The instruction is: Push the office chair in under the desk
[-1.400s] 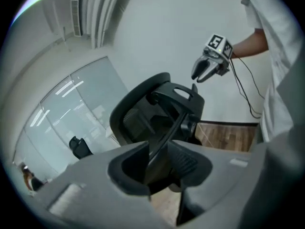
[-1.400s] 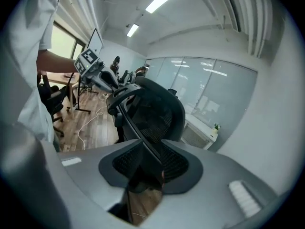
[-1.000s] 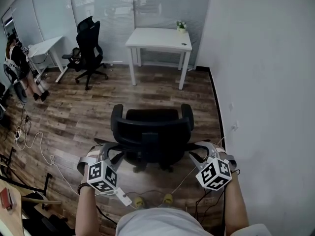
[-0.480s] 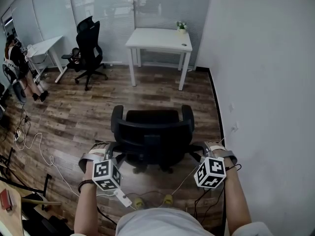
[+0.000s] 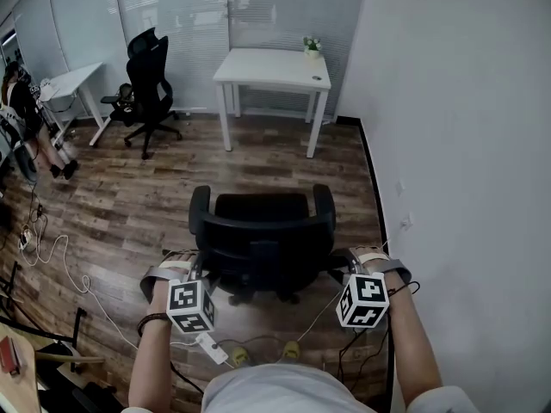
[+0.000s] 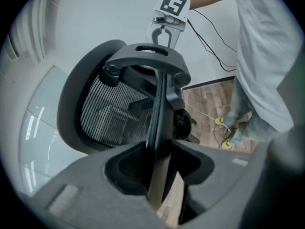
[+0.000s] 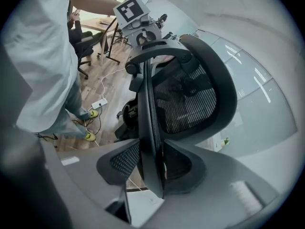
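Two grippers: left gripper (image 6: 159, 150) and right gripper (image 7: 151, 149) each clamp one side of the chair (image 5: 263, 231) back, probably so that the push runs straight and does not swing.
Left jaws: they have just been closing, and the thin rim (image 6: 159, 109) stands between them with the pads pressed on it.
Right jaws: tight on the opposite rim, which fills the gap between the pads.
Rim: hard, dark, smooth plastic, thin and curved; likely a firm hold.
Back: black see-through mesh (image 6: 112, 113) in an oval frame, with a curved bar (image 6: 143, 56) across its rear.
Chair: lower middle of the head view, back toward the person and armrests toward the desk.
Desk (image 5: 271, 67): white flat top on thin straight legs, upper middle, against the glass wall (image 5: 172, 15) and well apart from the chair.
Floor (image 5: 129, 205): smooth wood planks, bare between chair and desk.
Cables (image 5: 60, 256): pale, at lower left, off the likely path.
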Demonstrator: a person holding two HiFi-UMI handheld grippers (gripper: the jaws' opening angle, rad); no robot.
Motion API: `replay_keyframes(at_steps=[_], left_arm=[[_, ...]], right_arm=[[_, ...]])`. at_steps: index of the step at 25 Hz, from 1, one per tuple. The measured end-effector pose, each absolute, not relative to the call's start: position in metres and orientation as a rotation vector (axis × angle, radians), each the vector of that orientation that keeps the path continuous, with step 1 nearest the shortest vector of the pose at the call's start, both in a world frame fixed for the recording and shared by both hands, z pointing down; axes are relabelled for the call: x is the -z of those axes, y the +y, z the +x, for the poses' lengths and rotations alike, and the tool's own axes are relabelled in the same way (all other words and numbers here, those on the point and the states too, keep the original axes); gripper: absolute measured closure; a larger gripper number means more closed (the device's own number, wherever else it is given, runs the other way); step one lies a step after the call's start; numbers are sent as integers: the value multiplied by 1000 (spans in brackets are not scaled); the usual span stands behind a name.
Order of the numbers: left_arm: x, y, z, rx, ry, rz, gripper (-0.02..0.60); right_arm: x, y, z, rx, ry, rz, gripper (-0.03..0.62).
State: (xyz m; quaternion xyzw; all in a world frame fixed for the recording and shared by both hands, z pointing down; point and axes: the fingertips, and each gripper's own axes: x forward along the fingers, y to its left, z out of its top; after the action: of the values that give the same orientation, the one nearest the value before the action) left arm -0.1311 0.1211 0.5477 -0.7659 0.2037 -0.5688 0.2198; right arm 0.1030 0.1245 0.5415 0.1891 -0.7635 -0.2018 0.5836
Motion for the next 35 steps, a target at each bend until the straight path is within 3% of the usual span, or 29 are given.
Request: replay_keyframes(at_steps=[35], left_arm=[[-547,52,-147,1466,525,-2112,411]], right_arm=[[-557,59,80,390,-1744,588,413]])
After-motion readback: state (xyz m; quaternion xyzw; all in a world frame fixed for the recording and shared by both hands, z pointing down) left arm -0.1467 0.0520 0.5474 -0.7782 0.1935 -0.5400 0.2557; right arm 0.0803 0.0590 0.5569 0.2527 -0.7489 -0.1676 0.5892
